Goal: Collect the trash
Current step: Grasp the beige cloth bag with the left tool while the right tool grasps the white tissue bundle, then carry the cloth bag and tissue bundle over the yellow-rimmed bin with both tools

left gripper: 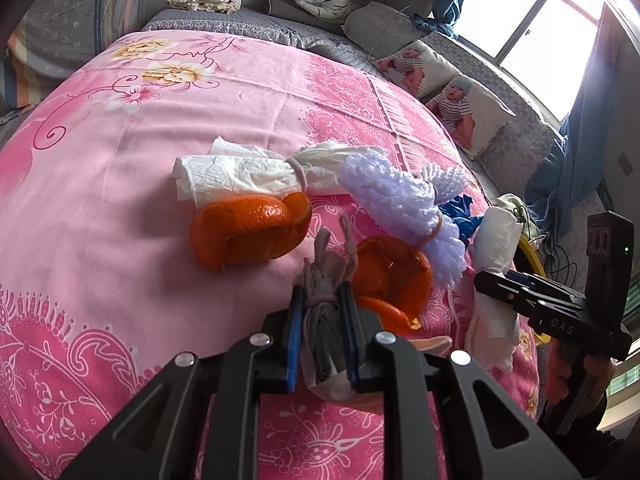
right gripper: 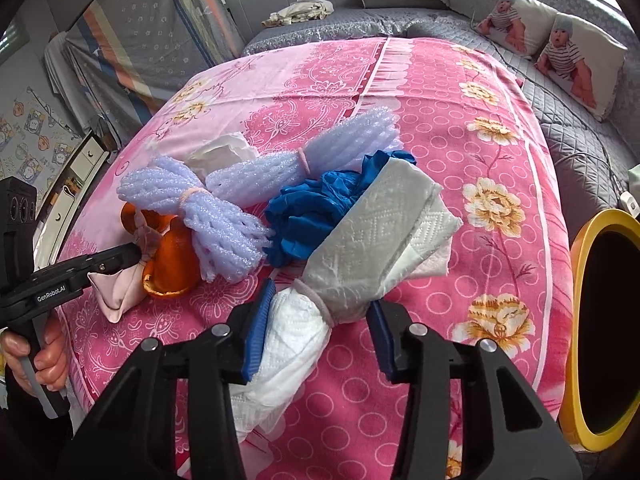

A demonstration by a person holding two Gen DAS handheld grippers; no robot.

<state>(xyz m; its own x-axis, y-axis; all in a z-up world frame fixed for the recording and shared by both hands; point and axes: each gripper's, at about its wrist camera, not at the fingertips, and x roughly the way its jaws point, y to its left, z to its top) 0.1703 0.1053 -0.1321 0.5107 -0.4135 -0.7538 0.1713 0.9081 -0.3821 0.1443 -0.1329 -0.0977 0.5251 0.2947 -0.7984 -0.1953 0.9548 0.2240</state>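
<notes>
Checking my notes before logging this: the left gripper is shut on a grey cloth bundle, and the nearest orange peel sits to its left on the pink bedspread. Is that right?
One detail is off. The left gripper is shut on the grey cloth bundle, but the nearest orange peel sits just to its right on the pink bedspread, as the left wrist view shows. A second, more distant peel lies up and left.

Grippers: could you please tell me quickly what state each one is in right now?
Left gripper: shut on the grey cloth bundle.
Right gripper: open around the tissue bundle, right pad clear of it.
</notes>
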